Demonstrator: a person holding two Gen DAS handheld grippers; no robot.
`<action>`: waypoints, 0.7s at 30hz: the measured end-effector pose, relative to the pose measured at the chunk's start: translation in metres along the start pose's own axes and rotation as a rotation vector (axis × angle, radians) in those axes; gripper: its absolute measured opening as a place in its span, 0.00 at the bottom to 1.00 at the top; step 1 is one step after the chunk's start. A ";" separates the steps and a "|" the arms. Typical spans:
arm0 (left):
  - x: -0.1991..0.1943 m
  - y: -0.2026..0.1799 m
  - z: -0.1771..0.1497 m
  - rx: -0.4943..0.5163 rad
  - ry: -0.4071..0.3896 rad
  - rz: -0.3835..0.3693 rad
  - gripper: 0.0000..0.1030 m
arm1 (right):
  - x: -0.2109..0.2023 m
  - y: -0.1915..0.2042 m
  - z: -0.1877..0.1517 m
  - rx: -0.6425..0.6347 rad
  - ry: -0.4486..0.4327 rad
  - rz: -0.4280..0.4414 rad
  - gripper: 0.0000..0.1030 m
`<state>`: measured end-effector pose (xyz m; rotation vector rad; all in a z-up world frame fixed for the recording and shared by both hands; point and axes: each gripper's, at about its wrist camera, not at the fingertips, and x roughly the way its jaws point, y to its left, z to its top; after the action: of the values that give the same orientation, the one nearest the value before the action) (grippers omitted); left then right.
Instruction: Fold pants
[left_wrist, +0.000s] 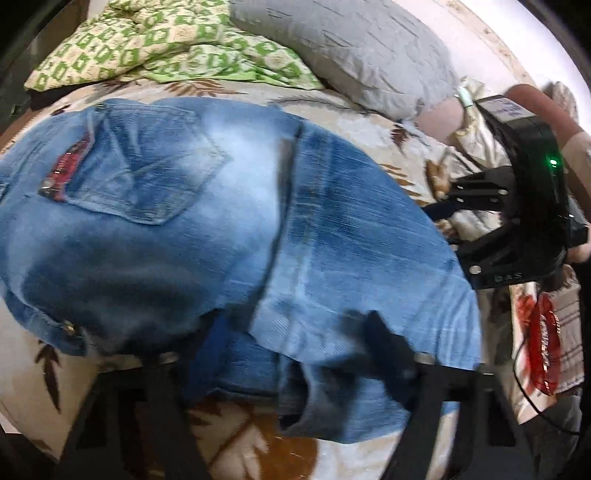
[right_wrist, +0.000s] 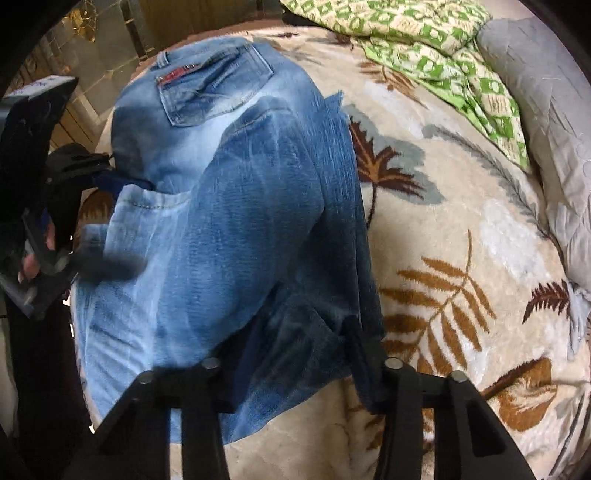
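We pinched the folded jeans (right_wrist: 236, 229) on the blanket (right_wrist: 461, 229) with both grippers, left (left_wrist: 273, 343) and right (right_wrist: 295, 339).

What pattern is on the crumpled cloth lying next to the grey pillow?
The crumpled cloth has green and cream squares, clearest in the right wrist view.

Bed cover: cream blanket (right_wrist: 461, 229) with brown leaf print.
Beyond the fingers: green-checked quilt (right_wrist: 436, 48), grey pillow (left_wrist: 354, 48).
Wall: pale (left_wrist: 491, 40).
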<state>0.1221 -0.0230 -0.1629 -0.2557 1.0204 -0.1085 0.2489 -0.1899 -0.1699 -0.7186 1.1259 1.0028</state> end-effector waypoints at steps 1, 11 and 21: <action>0.000 0.001 0.002 -0.003 0.000 0.010 0.48 | 0.000 0.002 0.001 -0.009 0.004 -0.016 0.34; -0.008 0.012 0.003 0.001 -0.018 0.032 0.17 | -0.038 -0.009 -0.022 0.130 -0.136 -0.105 0.13; -0.005 0.010 0.002 0.024 -0.016 0.045 0.18 | -0.023 -0.029 -0.044 0.306 -0.113 -0.141 0.11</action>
<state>0.1209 -0.0120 -0.1600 -0.2110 1.0078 -0.0777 0.2561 -0.2464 -0.1611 -0.4813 1.0837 0.7226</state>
